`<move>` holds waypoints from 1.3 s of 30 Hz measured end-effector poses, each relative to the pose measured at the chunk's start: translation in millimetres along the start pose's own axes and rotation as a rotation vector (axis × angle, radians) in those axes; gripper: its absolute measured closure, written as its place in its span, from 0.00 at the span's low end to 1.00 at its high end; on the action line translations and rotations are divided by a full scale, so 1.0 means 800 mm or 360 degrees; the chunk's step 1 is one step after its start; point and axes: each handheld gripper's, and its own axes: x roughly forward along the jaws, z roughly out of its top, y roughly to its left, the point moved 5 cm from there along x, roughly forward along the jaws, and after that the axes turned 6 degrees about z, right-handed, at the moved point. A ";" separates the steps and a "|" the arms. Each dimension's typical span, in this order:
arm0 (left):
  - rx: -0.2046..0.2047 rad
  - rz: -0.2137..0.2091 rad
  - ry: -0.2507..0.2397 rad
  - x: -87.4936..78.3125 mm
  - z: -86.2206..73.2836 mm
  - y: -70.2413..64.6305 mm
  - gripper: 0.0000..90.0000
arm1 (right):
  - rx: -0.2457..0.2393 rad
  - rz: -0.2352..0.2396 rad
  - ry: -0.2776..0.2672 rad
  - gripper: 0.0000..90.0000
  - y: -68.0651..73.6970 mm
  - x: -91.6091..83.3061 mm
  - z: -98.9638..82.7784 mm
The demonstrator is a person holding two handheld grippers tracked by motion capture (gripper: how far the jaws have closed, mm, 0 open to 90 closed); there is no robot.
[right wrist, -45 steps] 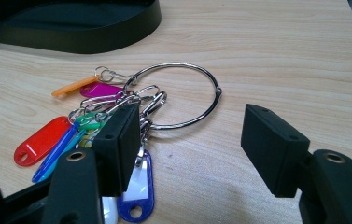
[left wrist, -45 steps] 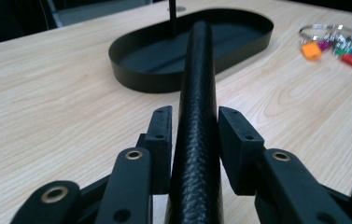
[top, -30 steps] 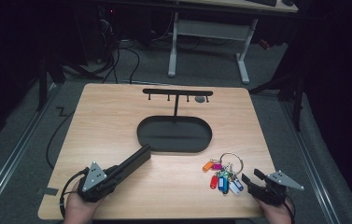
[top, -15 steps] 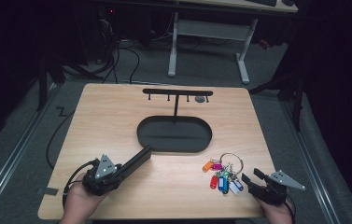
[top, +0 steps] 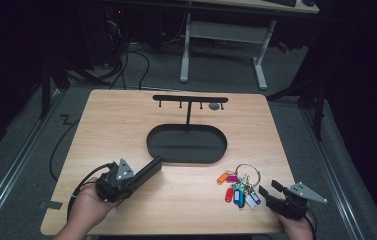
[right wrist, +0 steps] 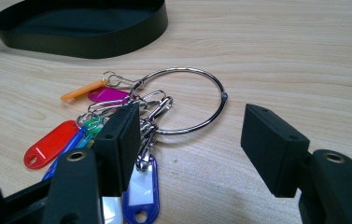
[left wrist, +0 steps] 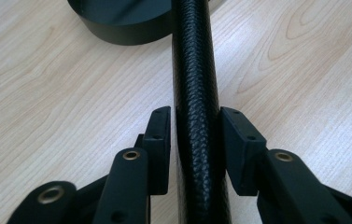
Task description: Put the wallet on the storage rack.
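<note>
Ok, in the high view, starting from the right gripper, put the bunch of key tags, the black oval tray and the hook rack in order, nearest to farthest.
From the right gripper:
1. Bunch of key tags, just to its left, on the near right part of the table.
2. Black oval tray, farther in, at the table's middle.
3. Hook rack, beyond the tray, toward the table's far edge.

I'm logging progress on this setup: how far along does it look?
Early. In hand: the left gripper is shut on a black textured case near the oval tray. The right gripper is open beside the key ring. Left: the keys lie ungrasped; the rack hooks look bare.
</note>
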 end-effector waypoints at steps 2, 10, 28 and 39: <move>0.0024 -0.0008 0.0030 0.001 0.001 -0.002 0.76 | -0.0002 -0.0002 0.0004 0.42 -0.001 0.001 0.000; 0.0086 -0.0035 0.0098 0.001 0.004 -0.001 0.79 | 0.0000 0.0000 0.0009 0.42 0.000 0.001 -0.001; 0.0382 0.0071 -0.0056 -0.012 0.038 -0.015 0.82 | -0.0007 0.0001 0.0008 0.42 0.000 0.002 -0.001; 0.0634 0.0199 -0.0153 0.000 0.080 -0.023 0.81 | -0.0002 0.0000 0.0002 0.42 -0.001 0.000 0.000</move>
